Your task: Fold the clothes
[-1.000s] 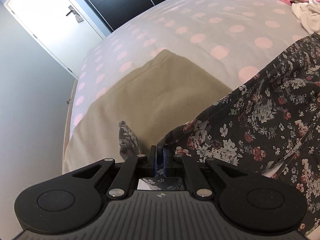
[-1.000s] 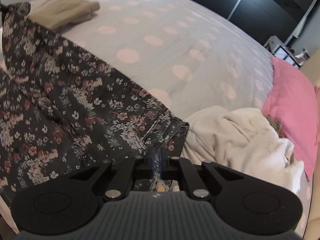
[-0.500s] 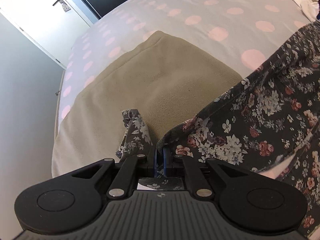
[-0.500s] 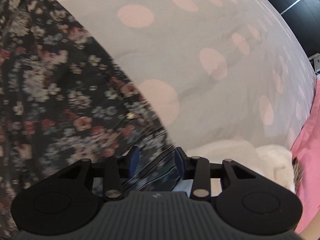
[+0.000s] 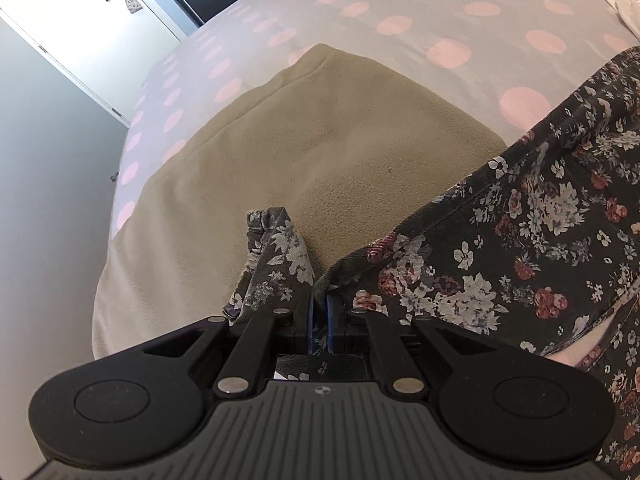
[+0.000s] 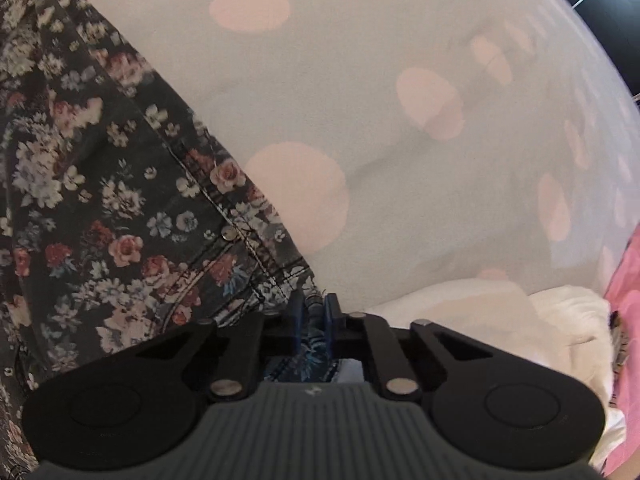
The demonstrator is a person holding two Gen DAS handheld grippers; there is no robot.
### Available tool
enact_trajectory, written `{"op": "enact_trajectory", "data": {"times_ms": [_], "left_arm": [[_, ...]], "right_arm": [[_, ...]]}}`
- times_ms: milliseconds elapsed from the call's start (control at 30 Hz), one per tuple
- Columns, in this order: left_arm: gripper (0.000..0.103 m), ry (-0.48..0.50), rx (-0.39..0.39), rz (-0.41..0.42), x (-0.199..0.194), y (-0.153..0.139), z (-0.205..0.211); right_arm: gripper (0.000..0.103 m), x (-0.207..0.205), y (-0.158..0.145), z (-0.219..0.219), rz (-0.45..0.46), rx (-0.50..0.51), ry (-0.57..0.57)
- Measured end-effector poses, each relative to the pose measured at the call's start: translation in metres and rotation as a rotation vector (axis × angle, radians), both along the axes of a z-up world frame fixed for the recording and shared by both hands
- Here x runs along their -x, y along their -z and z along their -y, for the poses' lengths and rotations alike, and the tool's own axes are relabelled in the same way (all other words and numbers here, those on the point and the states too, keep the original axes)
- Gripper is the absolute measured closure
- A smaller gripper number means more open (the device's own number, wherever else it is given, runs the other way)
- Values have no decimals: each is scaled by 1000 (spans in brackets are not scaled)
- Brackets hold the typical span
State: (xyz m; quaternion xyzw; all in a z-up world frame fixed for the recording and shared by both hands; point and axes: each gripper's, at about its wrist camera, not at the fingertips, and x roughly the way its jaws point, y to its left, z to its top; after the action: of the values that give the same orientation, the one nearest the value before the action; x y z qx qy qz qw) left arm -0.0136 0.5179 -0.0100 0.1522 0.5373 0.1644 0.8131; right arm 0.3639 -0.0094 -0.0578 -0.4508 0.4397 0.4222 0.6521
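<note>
**Two grippers pinching the edge of a floral garment on a bed**

Left wrist view: the left gripper [image 5: 319,314] has its blue pads nearly together, clamped on a hem of the dark floral garment [image 5: 532,240]. A loose flap of the same fabric stands just left of the pads. The garment spreads to the right, partly overlying a folded beige fleece [image 5: 320,148]. Beyond lies the dotted bedspread [image 5: 440,12], then a white door [image 5: 68,12].

Right wrist view: the right gripper [image 6: 314,316] is closing its jaws, with the stitched corner of the floral garment [image 6: 100,200] pressed between the pads. A white garment [image 6: 500,320] lies just right, and a pink pillow [image 6: 624,280] sits at the edge. The bedspread [image 6: 400,60] fills the distance.
</note>
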Motion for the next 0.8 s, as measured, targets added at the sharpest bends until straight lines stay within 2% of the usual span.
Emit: {"op": "enact_trajectory", "data": {"times_ms": [167, 400, 500, 667, 800], "left_arm": [[99, -9, -21, 42, 12, -21, 11], [99, -20, -61, 134, 48, -65, 35], [99, -14, -69, 162, 70, -80, 46], [99, -11, -70, 192, 110, -93, 62], [99, 2, -79, 141, 134, -78, 76]], "right_arm": [[94, 29, -55, 29, 69, -89, 4], [94, 77, -135, 102, 183, -233, 33], [95, 109, -162, 139, 215, -281, 36], [95, 168, -181, 198, 231, -323, 39], [95, 227, -169, 218, 206, -299, 8]]}}
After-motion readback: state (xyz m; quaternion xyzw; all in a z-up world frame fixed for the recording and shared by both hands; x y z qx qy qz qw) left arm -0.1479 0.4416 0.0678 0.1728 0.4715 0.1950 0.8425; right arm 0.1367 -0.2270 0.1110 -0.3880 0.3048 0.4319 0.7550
